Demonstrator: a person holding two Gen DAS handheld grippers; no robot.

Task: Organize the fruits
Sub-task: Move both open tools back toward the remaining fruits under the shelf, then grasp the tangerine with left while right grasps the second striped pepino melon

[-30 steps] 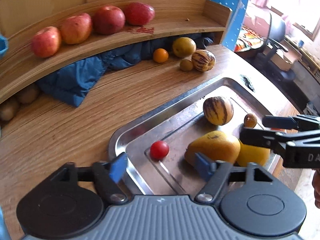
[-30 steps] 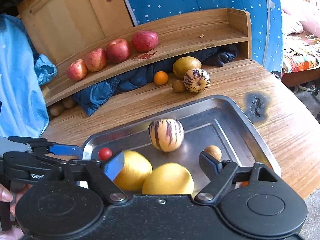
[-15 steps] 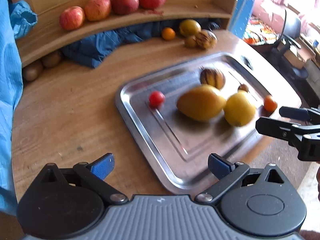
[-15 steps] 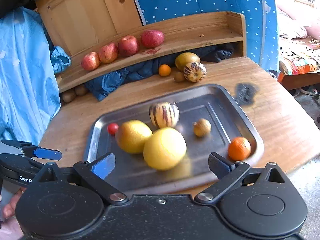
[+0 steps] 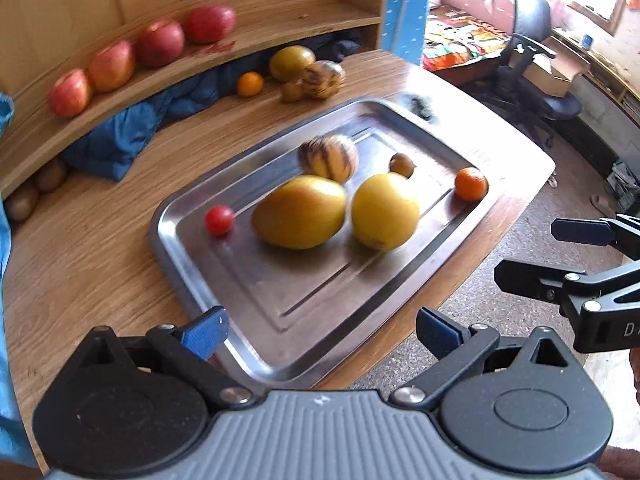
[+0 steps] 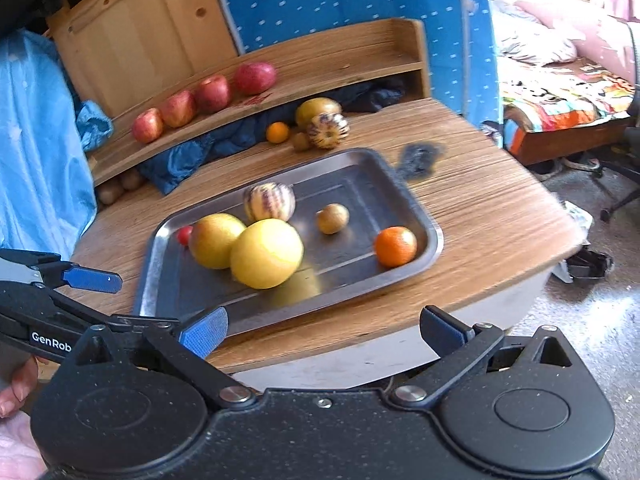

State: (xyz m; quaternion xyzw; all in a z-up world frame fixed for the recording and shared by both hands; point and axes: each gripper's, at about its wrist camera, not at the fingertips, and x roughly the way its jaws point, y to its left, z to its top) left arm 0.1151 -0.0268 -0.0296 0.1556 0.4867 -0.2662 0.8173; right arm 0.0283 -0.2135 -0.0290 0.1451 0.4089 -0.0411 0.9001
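Two grippers hung spread and empty at the near edge of the wooden table (image 6: 492,216), and we began with that table, the biggest thing we saw. Along its far side ran a curved wooden shelf (image 5: 280,20) carrying four red apples (image 5: 160,42) in a row, with a crumpled blue cloth (image 5: 120,140) stuffed beneath it. On the table sat a steel tray (image 5: 192,276), its near corner reaching the table's edge.

Inside the tray we found six fruits. A yellow-orange mango (image 5: 300,212) lay beside a round yellow fruit (image 5: 384,210); in the right wrist view the two overlapped, so we could not tell whether they touched. Behind them stood a striped melon (image 5: 328,156). An orange tangerine (image 5: 471,184) rested near the tray's right rim, a small brown fruit (image 5: 401,164) lay between it and the melon, and a cherry tomato (image 5: 219,220) sat well off to the left.

Beyond the tray, near the shelf, we saw a second cluster on the bare wood: a greenish-yellow fruit (image 6: 318,110), another striped melon (image 6: 327,130), a small orange (image 6: 277,133) and a small brown one.

The left gripper (image 5: 320,328) hovered over the tray's near corner, fingers wide apart and holding nothing. The right gripper (image 6: 322,328) hung off the table's edge, equally spread and empty.
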